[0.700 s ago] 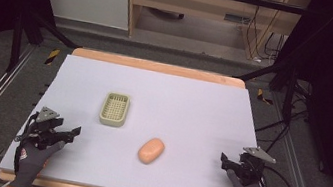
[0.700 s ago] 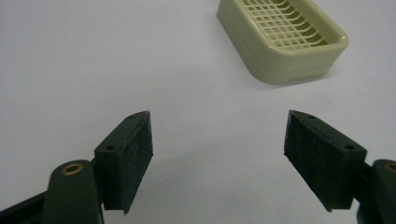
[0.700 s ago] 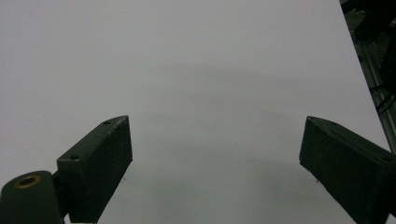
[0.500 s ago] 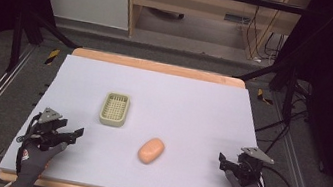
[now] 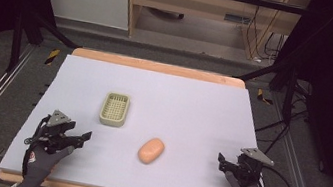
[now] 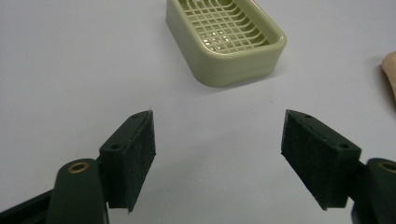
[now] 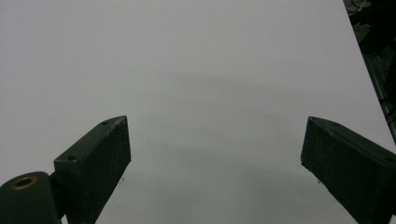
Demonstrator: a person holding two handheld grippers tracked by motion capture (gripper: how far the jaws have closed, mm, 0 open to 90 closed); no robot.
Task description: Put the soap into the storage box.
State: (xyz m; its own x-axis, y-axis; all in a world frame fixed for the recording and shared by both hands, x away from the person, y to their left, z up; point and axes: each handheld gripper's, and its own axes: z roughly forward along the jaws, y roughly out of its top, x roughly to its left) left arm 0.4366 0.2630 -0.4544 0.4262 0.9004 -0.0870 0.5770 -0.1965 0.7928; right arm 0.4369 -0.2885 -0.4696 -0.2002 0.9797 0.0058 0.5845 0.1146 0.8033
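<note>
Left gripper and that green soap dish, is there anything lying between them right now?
Nothing: the left gripper view shows bare white table between the open left gripper and the soap dish. The high view shows the same clear stretch.

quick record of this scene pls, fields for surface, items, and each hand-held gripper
surface: table under a pale sheet
soap dish: green soap dish, grid floor, nothing in it, left of centre
soap: orange soap bar lying on the sheet, nearer the person than the dish, apart from it
left hand-held gripper: jaws open, nothing between them, aimed toward the dish
right hand-held gripper: jaws open, nothing between them, over bare sheet
</note>
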